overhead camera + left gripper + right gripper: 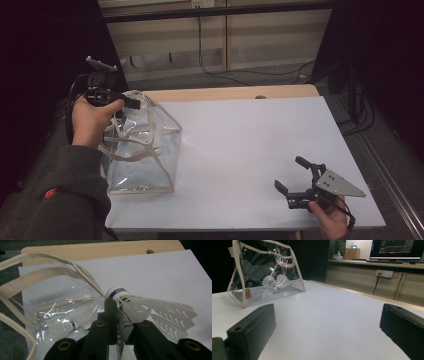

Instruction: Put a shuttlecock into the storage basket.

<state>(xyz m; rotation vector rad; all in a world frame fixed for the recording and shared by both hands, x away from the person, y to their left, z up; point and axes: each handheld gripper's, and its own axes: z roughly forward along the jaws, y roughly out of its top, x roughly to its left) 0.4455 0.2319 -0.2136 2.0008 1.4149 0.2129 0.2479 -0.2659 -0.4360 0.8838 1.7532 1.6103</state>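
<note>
Near the table's left edge, the left gripper [113,322] is pinching a feather-light, crushable shuttlecock [140,307] by its skirt above the clear bag [142,150]; the cork base offers a firmer hold, while the right gripper [295,179] is waiting wide open.

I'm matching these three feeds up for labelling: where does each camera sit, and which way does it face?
High view: above the table's near side, looking forward and down; both hands, sleeve, both claws.
Left gripper view: on the left claw, over the clear bag, shut on a shuttlecock.
Right gripper view: low on the open right claw, facing the bag.
All three share the bag.
</note>
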